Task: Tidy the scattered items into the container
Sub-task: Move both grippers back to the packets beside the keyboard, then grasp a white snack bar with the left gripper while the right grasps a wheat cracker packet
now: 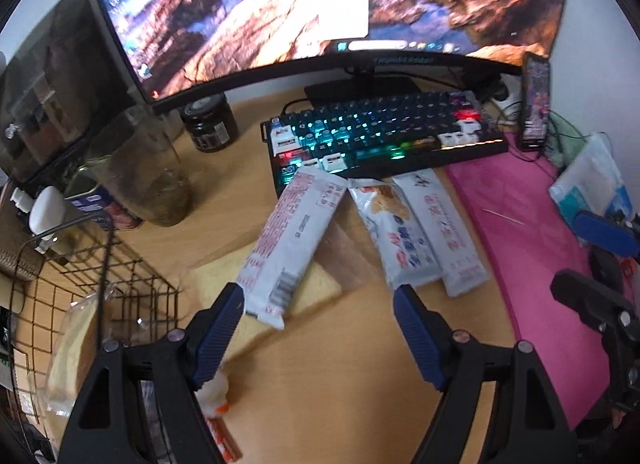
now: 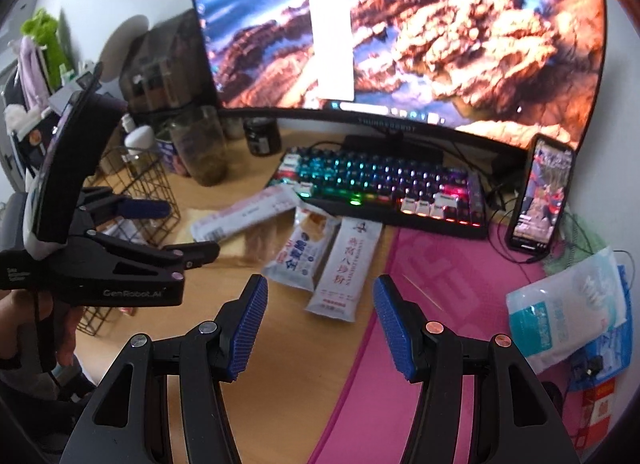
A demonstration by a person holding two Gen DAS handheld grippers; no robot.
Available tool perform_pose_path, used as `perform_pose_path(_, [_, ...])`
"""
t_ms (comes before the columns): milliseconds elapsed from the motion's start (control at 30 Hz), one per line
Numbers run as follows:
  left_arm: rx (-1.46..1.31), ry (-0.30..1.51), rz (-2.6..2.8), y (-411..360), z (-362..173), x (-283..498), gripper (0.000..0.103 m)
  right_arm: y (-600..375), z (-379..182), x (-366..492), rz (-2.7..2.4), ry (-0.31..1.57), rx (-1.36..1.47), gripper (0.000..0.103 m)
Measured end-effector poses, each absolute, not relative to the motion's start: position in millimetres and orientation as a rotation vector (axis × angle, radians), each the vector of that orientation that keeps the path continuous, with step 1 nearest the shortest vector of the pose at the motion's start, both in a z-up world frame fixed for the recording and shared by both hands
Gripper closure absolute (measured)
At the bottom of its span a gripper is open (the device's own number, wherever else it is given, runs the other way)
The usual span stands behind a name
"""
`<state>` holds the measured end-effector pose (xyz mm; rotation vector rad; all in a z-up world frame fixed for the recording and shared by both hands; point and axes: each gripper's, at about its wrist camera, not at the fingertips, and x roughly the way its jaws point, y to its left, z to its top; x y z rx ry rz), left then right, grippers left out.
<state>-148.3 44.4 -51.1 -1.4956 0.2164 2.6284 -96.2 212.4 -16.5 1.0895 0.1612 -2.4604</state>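
Note:
Three white snack packets lie on the wooden desk in front of the keyboard: a long one with red print (image 1: 294, 240) (image 2: 244, 213), a middle one with a biscuit picture (image 1: 394, 232) (image 2: 304, 250), and a right one with red characters (image 1: 448, 236) (image 2: 346, 272). A slice of bread (image 1: 280, 296) lies under the long packet. A black wire basket (image 1: 120, 284) (image 2: 136, 191) stands at the left, with bagged bread (image 1: 74, 348) inside. My left gripper (image 1: 318, 304) (image 2: 176, 227) is open, around the long packet's near end. My right gripper (image 2: 320, 304) is open and empty, near the right packet.
A lit keyboard (image 1: 380, 131) (image 2: 384, 187) and curved monitor (image 2: 400, 31) stand behind the packets. A glass jar (image 1: 148, 175), a dark jar (image 1: 210, 123) and a tin sit at the left. A pink mat (image 2: 440, 304), a phone (image 2: 542, 195) and a tissue pack (image 2: 568, 304) are at the right.

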Motion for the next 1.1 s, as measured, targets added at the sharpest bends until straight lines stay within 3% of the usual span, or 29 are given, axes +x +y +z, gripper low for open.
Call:
perform_pose_path(833, [-1.682, 0.102, 2.596, 17.9, -107.4, -202.5, 0.023, 198.5, -56.3, -152.0, -2.363, 0.136, 1.177, 0.047])
perform_pose_path(900, [-1.674, 0.093, 2.592, 16.6, -106.4, -199.6, 0.029, 197.6, -55.2, -151.1, -2.366, 0.137, 1.17, 0.047])
perform_pose_path(967, [-1.659, 0.064, 2.571, 15.6, -102.7, -195.5, 0.044, 196.7, -55.3, -150.4, -2.364, 0.139, 1.172, 0.047])
perform_pose_path(1100, [-1.641, -0.011, 2.515, 12.5, -98.5, -186.7, 0.052, 193.4, -55.4, -148.0, -2.359, 0.142, 1.166, 0.047])
